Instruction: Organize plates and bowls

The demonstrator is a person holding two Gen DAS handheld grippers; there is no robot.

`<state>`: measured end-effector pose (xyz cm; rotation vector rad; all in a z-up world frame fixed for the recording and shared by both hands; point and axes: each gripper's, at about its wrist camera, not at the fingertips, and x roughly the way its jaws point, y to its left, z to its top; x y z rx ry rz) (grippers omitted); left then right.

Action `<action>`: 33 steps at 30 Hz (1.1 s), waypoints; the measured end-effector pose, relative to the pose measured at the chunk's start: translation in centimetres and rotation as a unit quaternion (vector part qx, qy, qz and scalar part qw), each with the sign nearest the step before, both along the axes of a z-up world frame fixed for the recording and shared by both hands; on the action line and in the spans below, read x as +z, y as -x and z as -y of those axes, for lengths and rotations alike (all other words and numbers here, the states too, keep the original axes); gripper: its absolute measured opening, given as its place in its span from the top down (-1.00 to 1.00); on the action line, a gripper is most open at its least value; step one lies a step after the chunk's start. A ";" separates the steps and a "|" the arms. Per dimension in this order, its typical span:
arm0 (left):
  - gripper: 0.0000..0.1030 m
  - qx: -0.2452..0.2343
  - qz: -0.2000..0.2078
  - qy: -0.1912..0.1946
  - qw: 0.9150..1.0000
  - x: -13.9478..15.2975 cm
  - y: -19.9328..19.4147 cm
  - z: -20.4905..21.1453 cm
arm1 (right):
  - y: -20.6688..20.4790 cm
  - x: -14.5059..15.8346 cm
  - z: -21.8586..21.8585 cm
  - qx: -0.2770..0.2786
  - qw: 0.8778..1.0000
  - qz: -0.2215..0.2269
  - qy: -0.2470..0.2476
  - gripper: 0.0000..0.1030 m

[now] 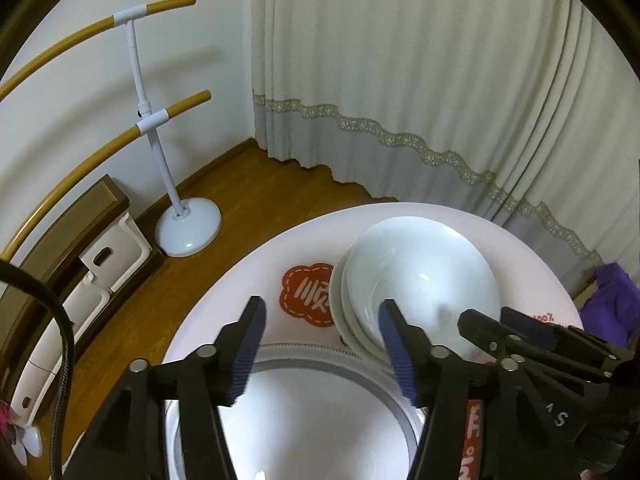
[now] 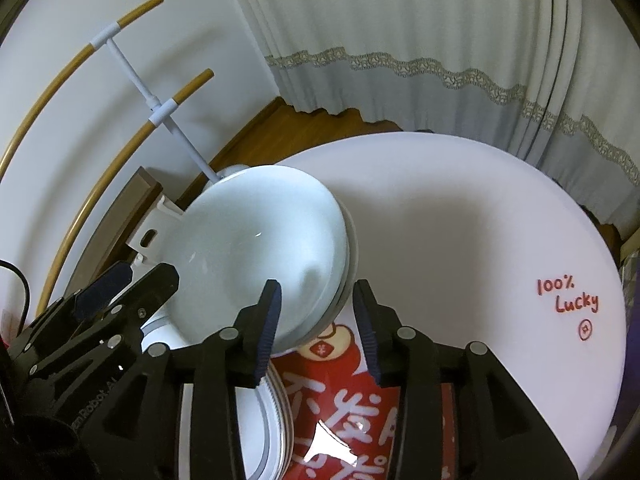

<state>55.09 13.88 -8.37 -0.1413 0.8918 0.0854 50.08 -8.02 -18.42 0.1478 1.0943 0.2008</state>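
Observation:
A stack of pale white bowls (image 1: 420, 276) sits tilted on the round white table (image 1: 248, 280); it also shows in the right wrist view (image 2: 256, 256). A large white plate with a grey rim (image 1: 320, 420) lies at the near edge, under my left gripper (image 1: 324, 344), which is open and empty above it. My right gripper (image 2: 316, 320) is open, its jaws on either side of the bowl stack's near rim, not closed on it. The right gripper also shows in the left wrist view (image 1: 520, 328). The plate's rim shows in the right wrist view (image 2: 276, 420).
A red sticker (image 1: 308, 294) and red printed mat (image 2: 352, 408) lie on the table. "100% Lucky" writing (image 2: 568, 300) is at the right. A white stand with wooden bars (image 1: 188, 224), a low cabinet (image 1: 80, 240) and curtains (image 1: 400, 80) are beyond the table.

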 end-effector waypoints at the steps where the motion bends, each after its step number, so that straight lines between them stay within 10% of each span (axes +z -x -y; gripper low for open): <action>1: -0.26 0.001 0.004 0.001 1.000 0.3 0.5 -0.2 | 0.4 0.5 0.0 0.000 1.000 0.005 0.003 0.14; 19: -0.96 -0.018 0.147 0.001 0.989 4.5 22.0 -1.6 | 18.7 8.0 0.1 -0.022 0.986 0.145 0.081 -0.72; 33: -0.99 -0.043 0.209 -0.026 0.977 3.0 41.8 -0.9 | 36.0 11.4 1.0 -0.054 0.964 0.235 0.109 -1.00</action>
